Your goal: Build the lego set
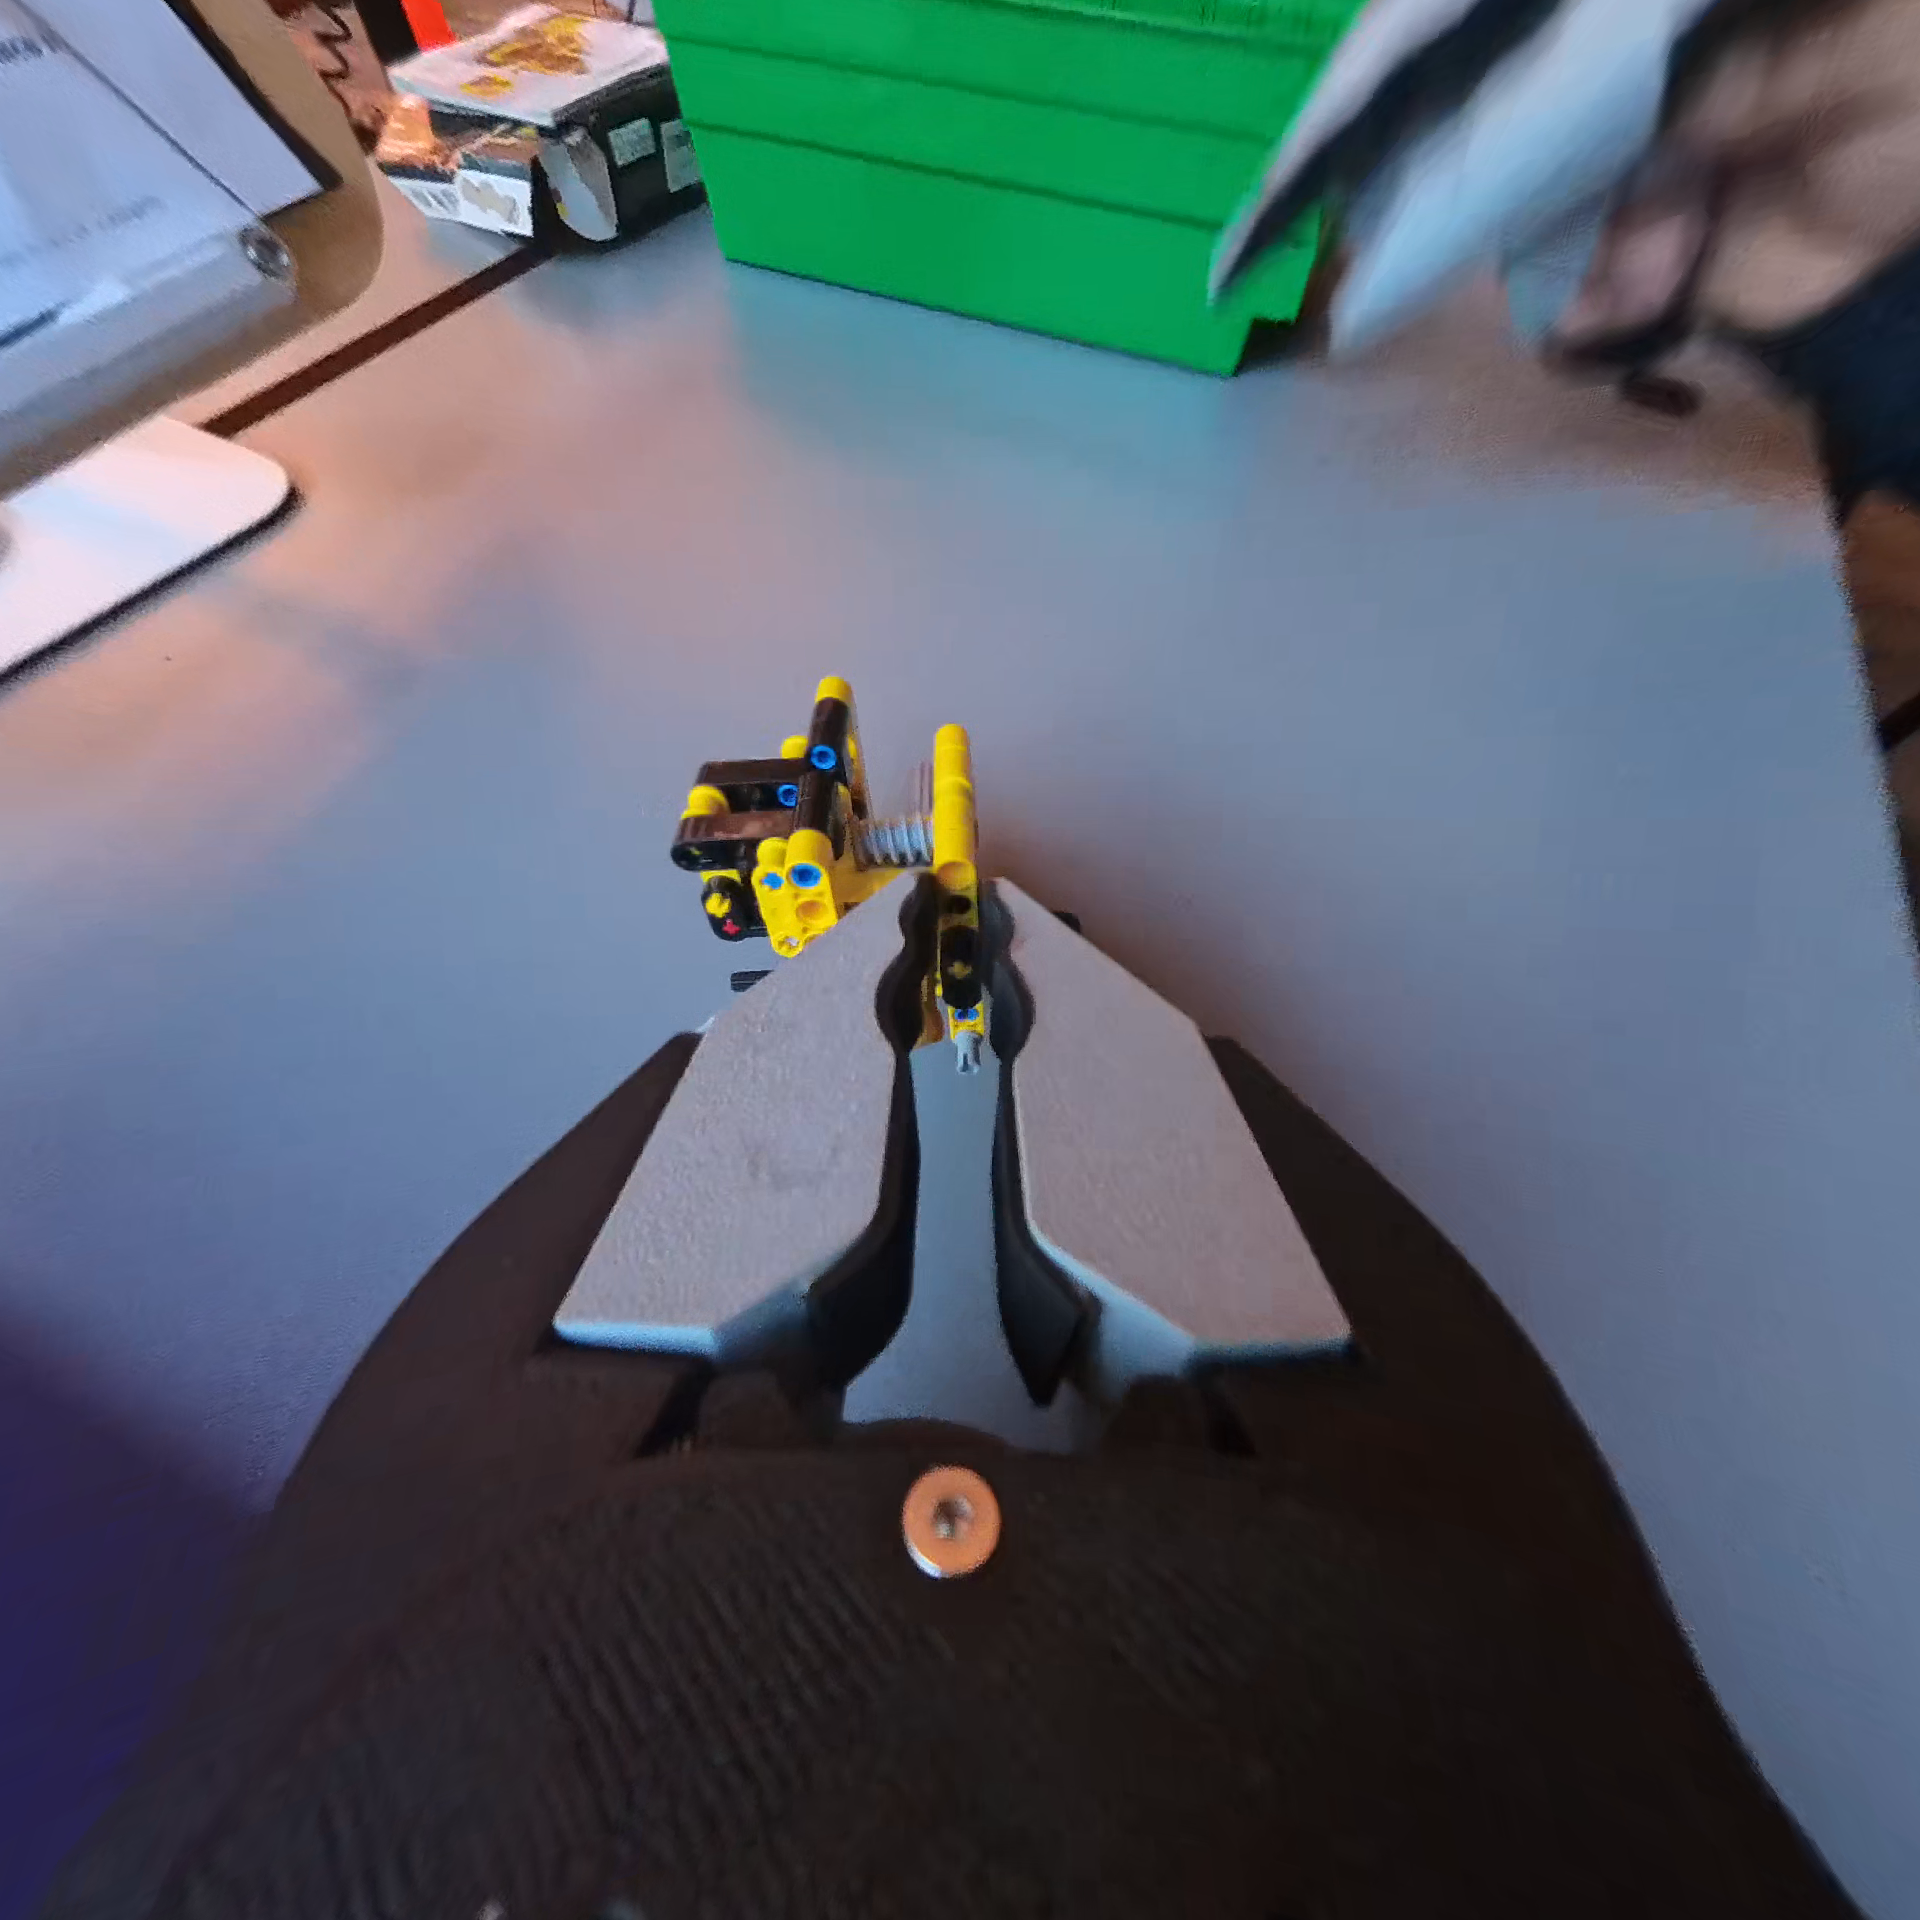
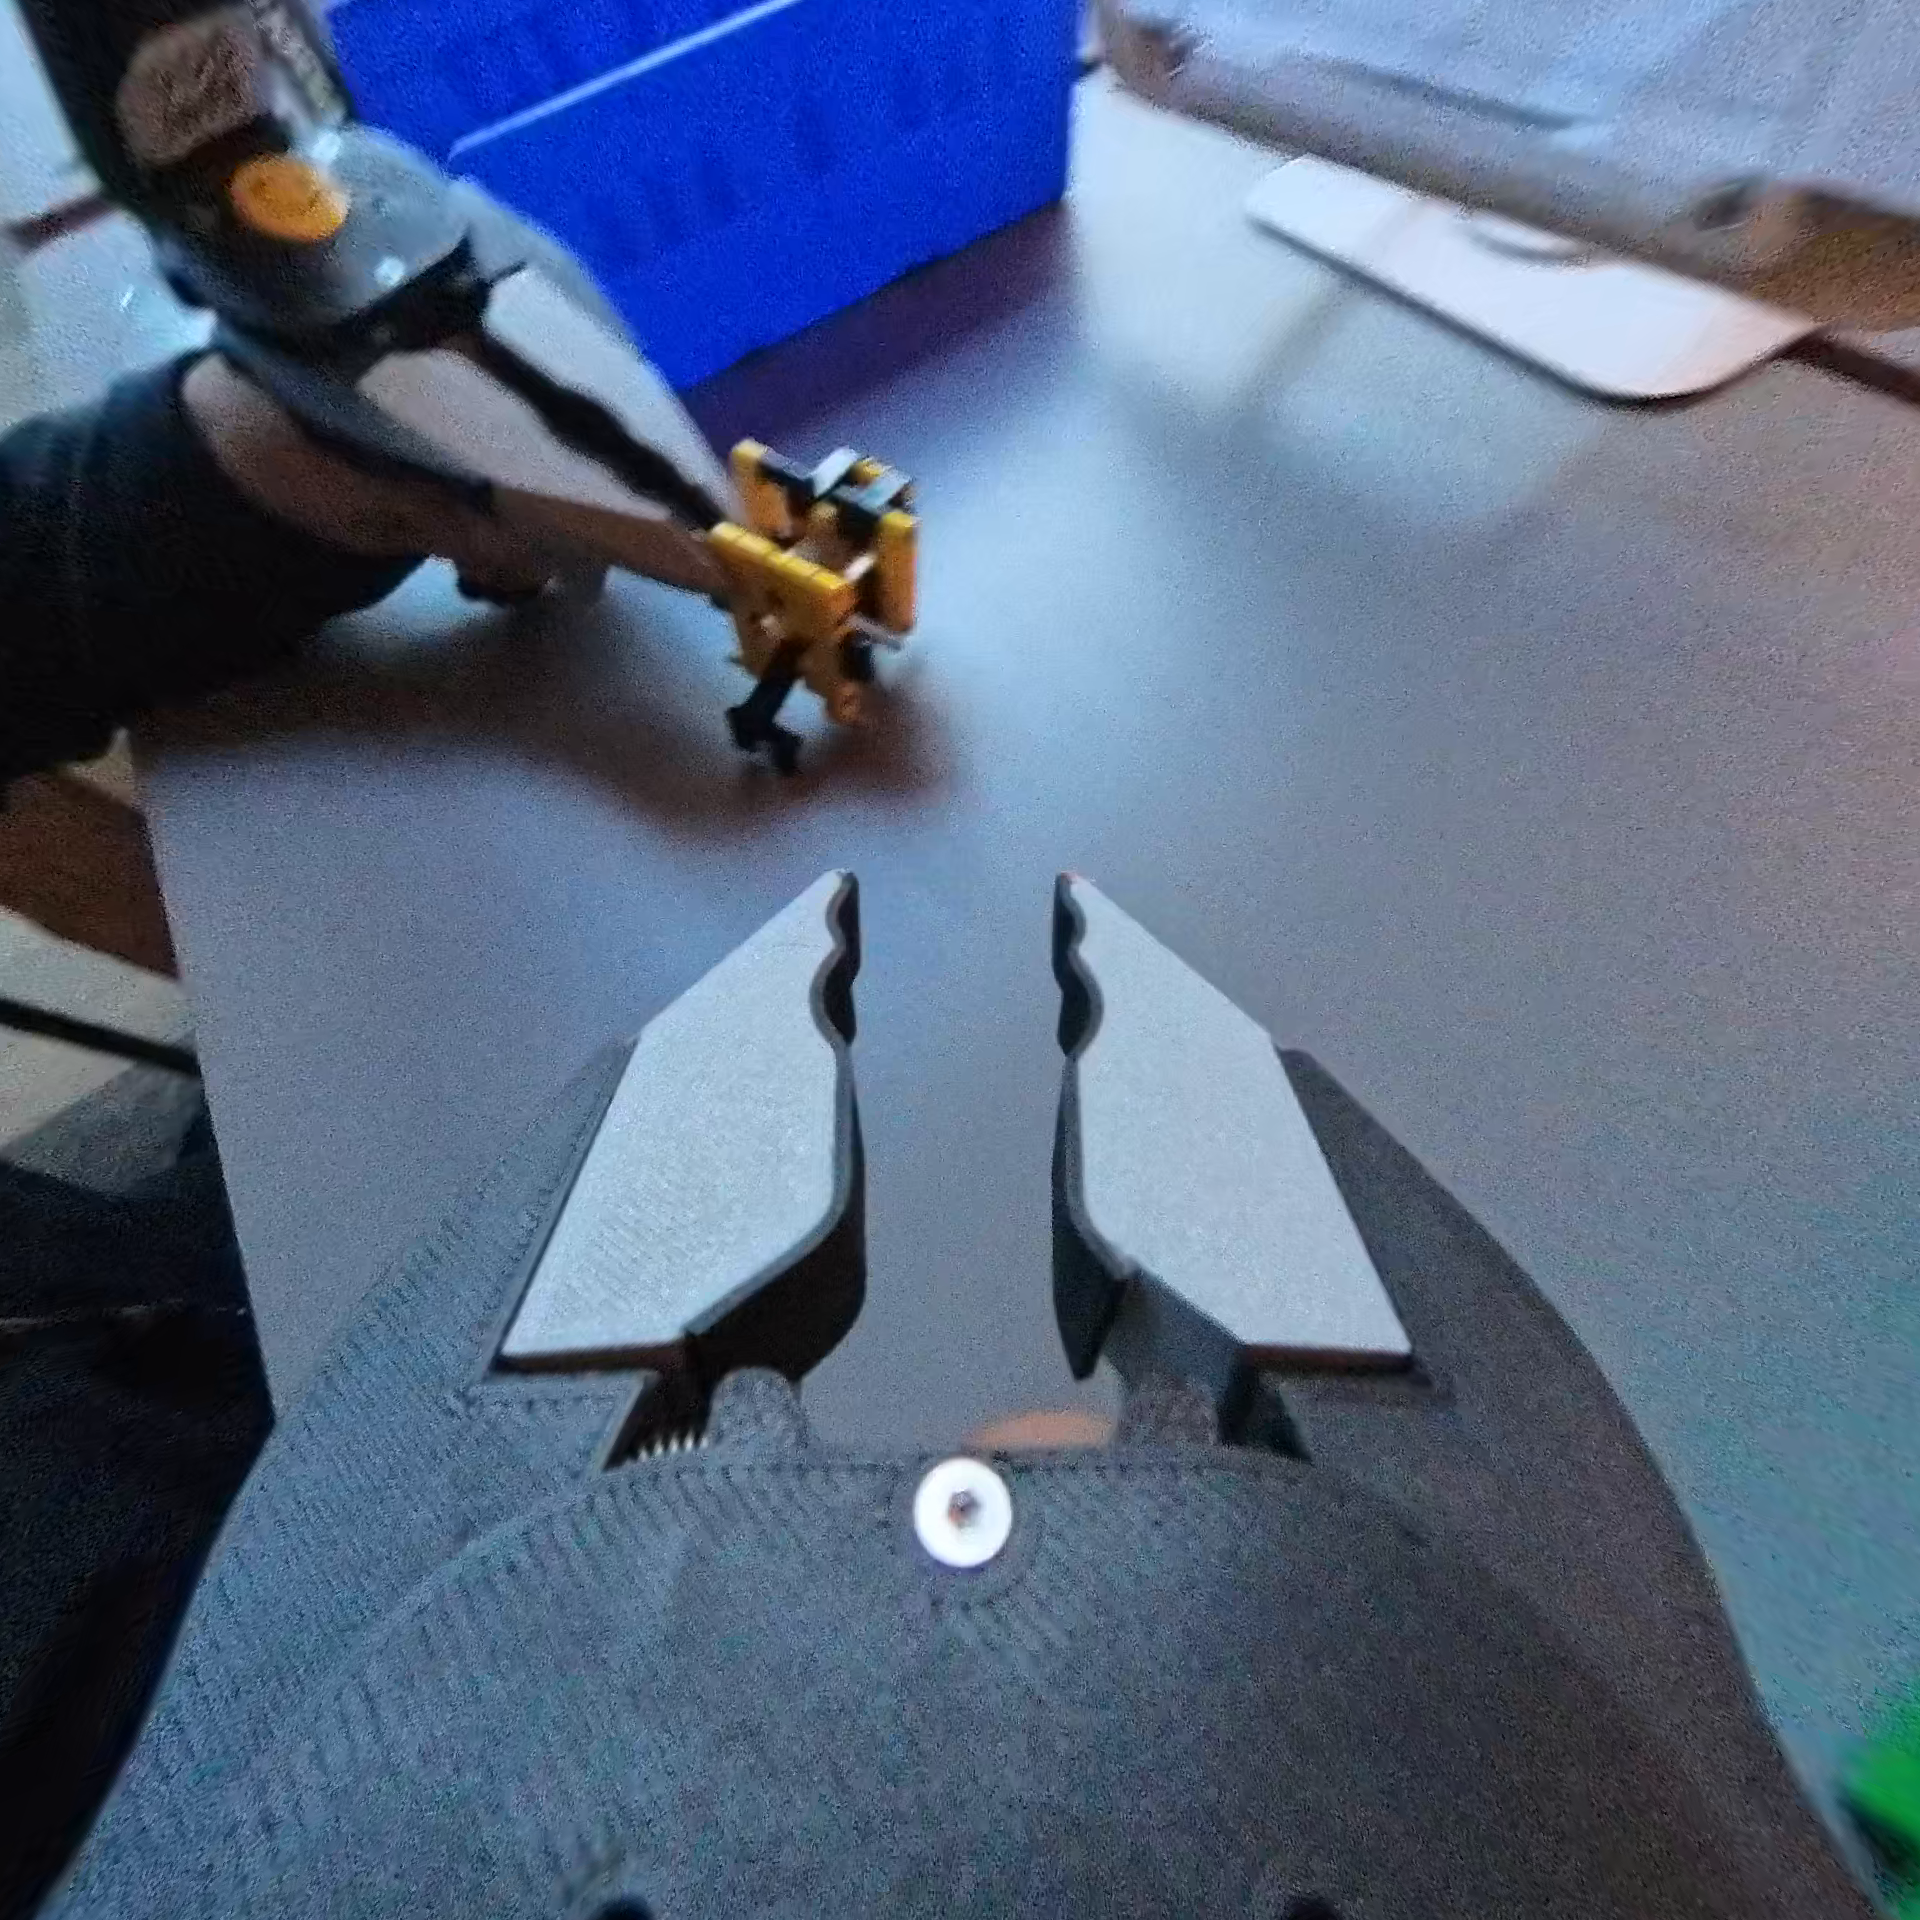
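A small yellow and black lego assembly point(image 1: 821, 831) with blue pins and a grey worm gear stands on the grey table. My left gripper point(image 1: 954, 914) is shut on a yellow beam at the assembly's right side. The assembly also shows in the right wrist view point(image 2: 821, 582), held by the left gripper point(image 2: 717, 540), which comes in from the left. My right gripper point(image 2: 956, 894) is open and empty, above the table, well short of the assembly. It shows blurred at the top right of the left wrist view point(image 1: 1455, 187).
A green bin point(image 1: 987, 177) stands at the back, with a box and booklet point(image 1: 540, 125) to its left. A blue bin point(image 2: 748, 166) stands behind the assembly. A white monitor foot point(image 1: 125, 520) point(image 2: 1507, 291) rests on the table. A person's dark sleeve point(image 2: 125, 540) lies at the left.
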`<state>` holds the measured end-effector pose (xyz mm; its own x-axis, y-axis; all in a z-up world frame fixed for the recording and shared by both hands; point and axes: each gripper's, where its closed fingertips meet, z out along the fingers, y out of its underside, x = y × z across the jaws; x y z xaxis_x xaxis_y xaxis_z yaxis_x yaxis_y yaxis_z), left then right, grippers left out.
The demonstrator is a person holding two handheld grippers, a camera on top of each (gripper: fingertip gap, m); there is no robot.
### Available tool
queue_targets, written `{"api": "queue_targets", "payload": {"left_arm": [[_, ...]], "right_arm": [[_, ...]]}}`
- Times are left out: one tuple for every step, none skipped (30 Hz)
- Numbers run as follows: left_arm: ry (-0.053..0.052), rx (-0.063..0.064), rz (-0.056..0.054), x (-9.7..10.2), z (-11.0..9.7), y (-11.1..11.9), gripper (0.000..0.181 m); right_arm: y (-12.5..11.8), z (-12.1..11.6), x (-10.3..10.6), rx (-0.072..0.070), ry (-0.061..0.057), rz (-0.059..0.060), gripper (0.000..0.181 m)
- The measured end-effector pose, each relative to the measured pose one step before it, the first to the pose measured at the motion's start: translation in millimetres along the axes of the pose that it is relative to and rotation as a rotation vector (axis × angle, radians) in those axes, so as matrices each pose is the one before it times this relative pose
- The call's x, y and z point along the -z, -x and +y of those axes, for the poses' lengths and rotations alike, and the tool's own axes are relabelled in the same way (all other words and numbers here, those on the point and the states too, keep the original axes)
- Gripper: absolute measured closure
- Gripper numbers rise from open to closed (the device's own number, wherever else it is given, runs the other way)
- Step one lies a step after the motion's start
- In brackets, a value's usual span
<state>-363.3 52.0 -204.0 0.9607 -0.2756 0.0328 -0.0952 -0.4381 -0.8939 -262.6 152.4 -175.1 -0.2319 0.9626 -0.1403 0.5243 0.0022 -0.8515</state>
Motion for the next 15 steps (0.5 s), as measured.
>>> {"api": "queue_targets", "payload": {"left_arm": [[-0.0125,0.0373,0.0151,0.25,-0.92,0.13,0.177],[-0.0034,0.0391,0.0119,0.13,0.50,0.97,0.177],[-0.0009,0.0385,0.0105,0.07,1.05,1.31,0.177],[-0.0093,0.0403,0.0108,0.68,-0.48,1.27,0.177],[-0.0169,0.0461,0.0137,1.59,-1.86,1.01,0.177],[-0.0226,0.0457,0.0233,1.96,-2.85,-0.30,0.177],[-0.0212,0.0436,0.0223,2.09,-2.95,-0.35,0.177],[-0.0176,0.0342,0.0168,1.88,-2.76,0.19,0.177],[-0.0130,0.0260,0.0130,1.75,-2.28,0.20,0.177],[-0.0140,0.0227,0.0130,1.61,-2.43,-0.21,0.177],[-0.0139,0.0225,0.0148,1.33,-2.19,-0.69,0.177],[-0.0103,0.0195,0.0158,0.86,-1.83,-1.04,0.177],[-0.0113,0.0167,0.0157,0.62,-1.61,-1.30,0.177],[-0.0200,0.0192,0.0112,1.12,-3.07,-0.62,0.177],[-0.0150,0.0200,0.0093,1.53,-2.56,-0.04,0.177]], "right_arm": [[20.02,8.40,-22.09,0.0275,0.0295,-0.0644,0.147],[16.51,7.75,-21.56,0.0253,0.0355,-0.0650,0.148],[13.60,6.35,-19.81,0.0179,0.0424,-0.0654,0.148],[8.10,3.63,-16.95,0.0173,0.0387,-0.0379,0.148],[2.48,-0.15,-13.53,0.0283,0.0258,-0.0020,0.148],[0.11,-2.86,-10.16,0.0407,0.0146,0.0162,0.148],[0.00,-4.00,-7.34,0.0423,0.0107,0.0168,0.148],[-0.21,-4.49,-5.73,0.0348,0.0044,0.0125,0.147],[-1.02,-4.49,-4.82,0.0258,-0.0029,0.0122,0.147],[-3.40,-3.36,-4.13,0.0161,-0.0024,0.0212,0.145],[-5.46,-2.27,-3.19,0.0073,0.0019,0.0314,0.144],[-4.07,-2.54,-2.56,0.0077,-0.0003,0.0222,0.143],[-1.23,-2.50,-2.05,0.0132,-0.0032,0.0060,0.145],[0.16,-2.16,-1.80,0.0170,-0.0057,-0.0011,0.148],[-0.14,-2.29,-1.66,0.0186,-0.0093,0.0033,0.152]]}}
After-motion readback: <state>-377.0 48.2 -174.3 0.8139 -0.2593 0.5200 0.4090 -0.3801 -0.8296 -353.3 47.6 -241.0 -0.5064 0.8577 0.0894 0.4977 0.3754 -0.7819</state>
